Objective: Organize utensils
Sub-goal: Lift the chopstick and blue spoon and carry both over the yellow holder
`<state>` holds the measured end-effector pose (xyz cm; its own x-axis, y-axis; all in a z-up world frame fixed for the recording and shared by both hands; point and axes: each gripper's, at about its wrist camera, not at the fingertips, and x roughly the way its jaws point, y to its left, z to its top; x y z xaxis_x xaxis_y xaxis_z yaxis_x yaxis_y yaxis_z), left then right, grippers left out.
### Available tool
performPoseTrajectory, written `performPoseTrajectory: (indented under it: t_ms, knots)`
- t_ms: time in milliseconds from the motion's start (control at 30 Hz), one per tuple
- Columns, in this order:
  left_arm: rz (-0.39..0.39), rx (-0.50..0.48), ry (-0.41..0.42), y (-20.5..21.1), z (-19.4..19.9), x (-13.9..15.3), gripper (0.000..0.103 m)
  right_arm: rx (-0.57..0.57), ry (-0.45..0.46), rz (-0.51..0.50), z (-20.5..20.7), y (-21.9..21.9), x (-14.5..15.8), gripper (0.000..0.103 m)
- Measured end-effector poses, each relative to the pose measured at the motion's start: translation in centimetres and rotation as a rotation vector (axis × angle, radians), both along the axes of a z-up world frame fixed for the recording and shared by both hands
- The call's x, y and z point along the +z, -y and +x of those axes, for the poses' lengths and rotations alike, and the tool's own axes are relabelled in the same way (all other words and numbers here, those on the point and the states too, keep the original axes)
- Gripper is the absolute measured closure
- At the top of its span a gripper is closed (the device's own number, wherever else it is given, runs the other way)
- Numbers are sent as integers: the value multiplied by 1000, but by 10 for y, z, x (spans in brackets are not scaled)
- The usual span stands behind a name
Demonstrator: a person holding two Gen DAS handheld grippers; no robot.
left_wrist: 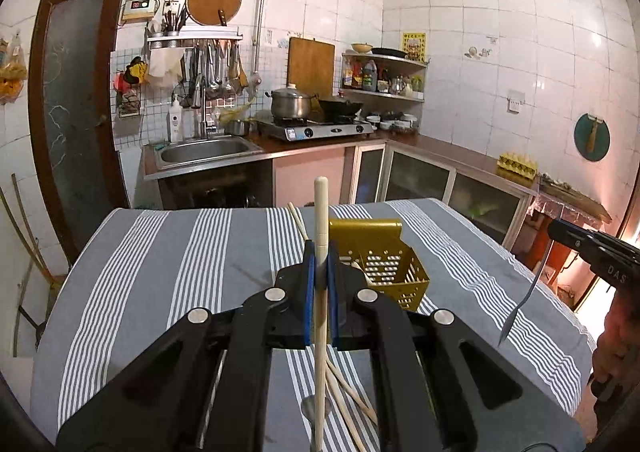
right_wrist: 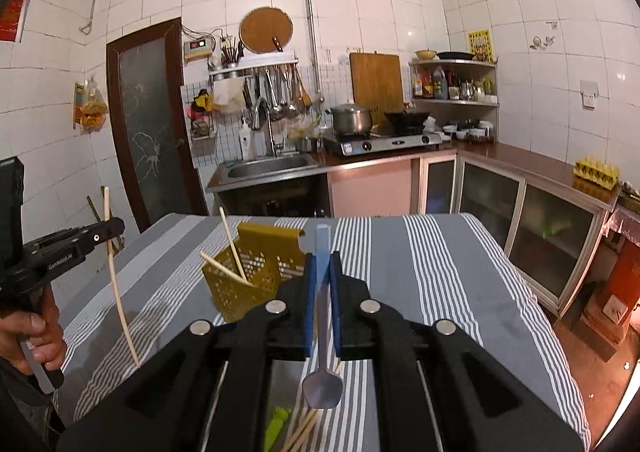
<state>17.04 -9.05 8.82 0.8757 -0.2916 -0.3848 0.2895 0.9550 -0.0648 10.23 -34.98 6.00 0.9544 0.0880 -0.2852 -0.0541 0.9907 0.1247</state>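
Utensils are split three ways — some held, some in the basket [right_wrist: 244,284], some loose on the table [left_wrist: 180,252]. The left claw [left_wrist: 321,284] is clamped on a wooden handle [left_wrist: 321,220] that stands upright through its blue pads, a round metal end below it. The right claw [right_wrist: 322,292] is clamped on a metal spoon [right_wrist: 322,388], bowl hanging down toward the camera.

Only the right view shows two chopsticks [right_wrist: 230,248] leaning in the yellow basket, a green item [right_wrist: 276,424] near the table's front edge, and the person's hand [right_wrist: 38,332] gripping the left tool's handle. The left view shows loose chopsticks [left_wrist: 344,392] lying under the claw, and the spoon seen edge-on at the far right, hanging from the right claw.

Both claws point slightly downward across the striped cloth, side by side and well apart. The basket sits mid-table between them; the cloth beyond and to the right lies bare as far as the table's far edge.
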Motion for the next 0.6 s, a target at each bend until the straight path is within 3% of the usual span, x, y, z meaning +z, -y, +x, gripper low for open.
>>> performPoseTrajectory:
  t_ms: [600]
  knots:
    - [-13,31,31,-14,15,10,99,10,54,-49,5,-22,21,96]
